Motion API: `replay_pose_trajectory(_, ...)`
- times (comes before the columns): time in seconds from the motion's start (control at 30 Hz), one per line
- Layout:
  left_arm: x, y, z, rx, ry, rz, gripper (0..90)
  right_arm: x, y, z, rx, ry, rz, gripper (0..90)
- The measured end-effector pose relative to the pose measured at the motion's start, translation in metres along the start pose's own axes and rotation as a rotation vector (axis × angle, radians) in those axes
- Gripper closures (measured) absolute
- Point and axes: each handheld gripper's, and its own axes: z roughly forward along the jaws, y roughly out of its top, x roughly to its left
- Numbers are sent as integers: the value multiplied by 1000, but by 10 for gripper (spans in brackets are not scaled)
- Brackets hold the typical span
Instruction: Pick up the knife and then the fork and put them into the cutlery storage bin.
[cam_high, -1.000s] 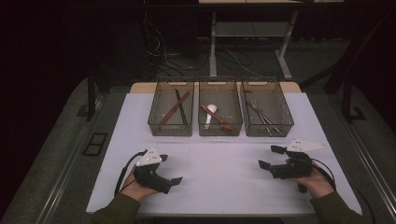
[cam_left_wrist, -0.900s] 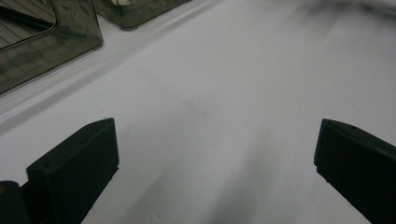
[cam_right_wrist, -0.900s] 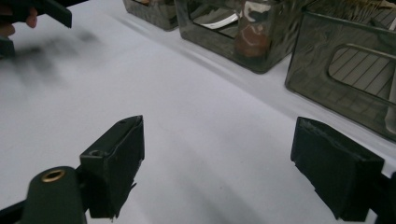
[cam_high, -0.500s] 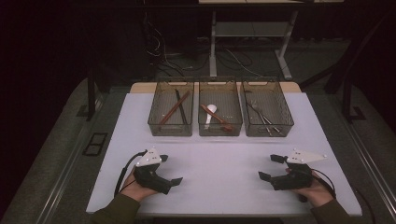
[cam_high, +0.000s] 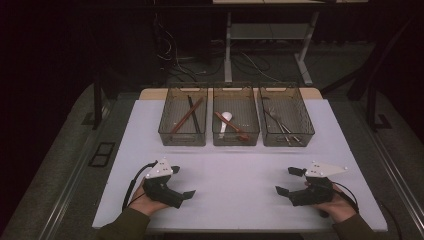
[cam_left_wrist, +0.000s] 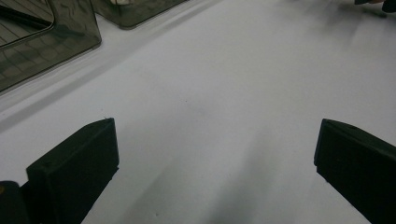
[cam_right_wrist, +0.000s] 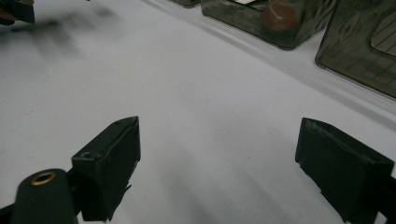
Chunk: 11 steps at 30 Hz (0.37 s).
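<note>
Both hand-held grippers, left hand-held gripper (cam_high: 182, 184) and right hand-held gripper (cam_high: 289, 181), rest near the surface (cam_high: 235, 170) edge, jaws apart, empty. Three bins (cam_high: 236, 121) sit well ahead, holding what look like utensils; approach from above, jaws aligned across a handle.

A dim lab: white-topped table (cam_high: 240, 200), three clear bins (cam_high: 236, 116), floor cables (cam_high: 185, 60), metal-framed bench (cam_high: 270, 30).

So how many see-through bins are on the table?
3, in a row at the far side: the left bin with chopsticks, the middle bin with spoons, the right bin with metal cutlery.
</note>
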Motion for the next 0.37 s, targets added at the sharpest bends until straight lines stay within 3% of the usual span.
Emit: replay_pose_trajectory(0.37,0,0,0,3,1,2,0,0,1,-2,-7,3,4,139)
